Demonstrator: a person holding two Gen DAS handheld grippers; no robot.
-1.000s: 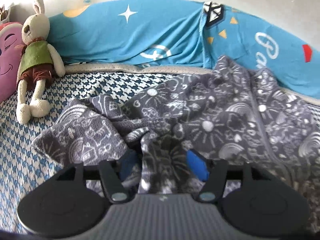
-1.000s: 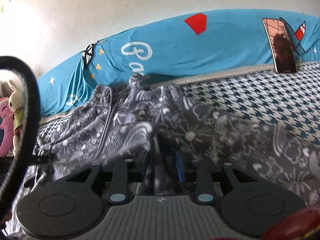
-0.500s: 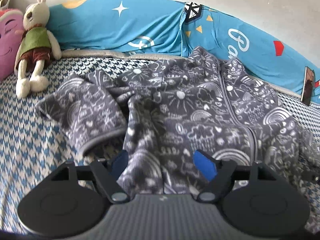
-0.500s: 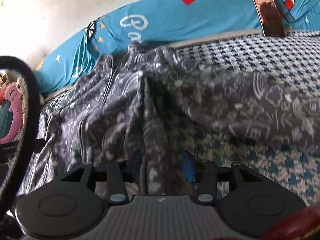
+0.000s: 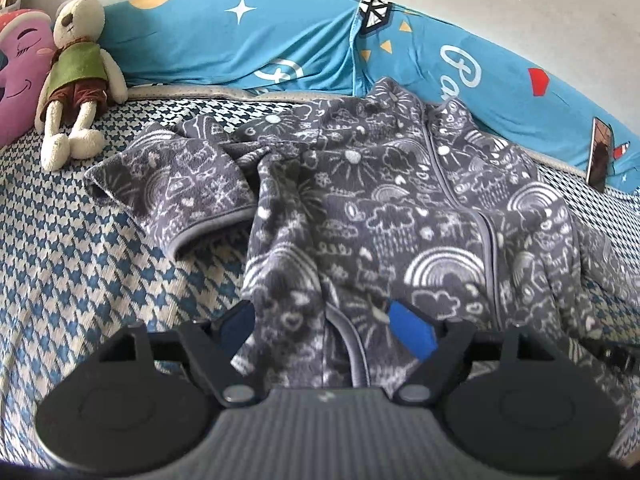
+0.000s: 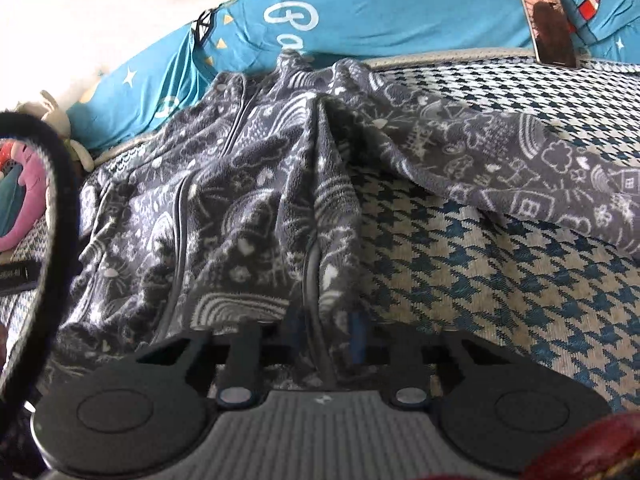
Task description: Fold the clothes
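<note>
A grey fleece jacket printed with white doodles lies front-up on the houndstooth bed cover, zipper closed, collar toward the blue pillow. Its one sleeve is bunched at the left. The left gripper is open, and the jacket's bottom hem lies loosely between its blue pads. In the right wrist view the same jacket rises in a ridge toward me, with the other sleeve spread out to the right. My right gripper is shut on the hem at that ridge.
A long blue pillow runs along the wall behind the jacket. A plush rabbit and a pink cushion sit at the far left. A phone leans on the pillow at the right. A black strap loop crosses the right view's left side.
The jacket has been drawn out flatter toward me, and its right sleeve now lies spread. The right jaws have narrowed onto the hem. The left jaws stay wide apart.
</note>
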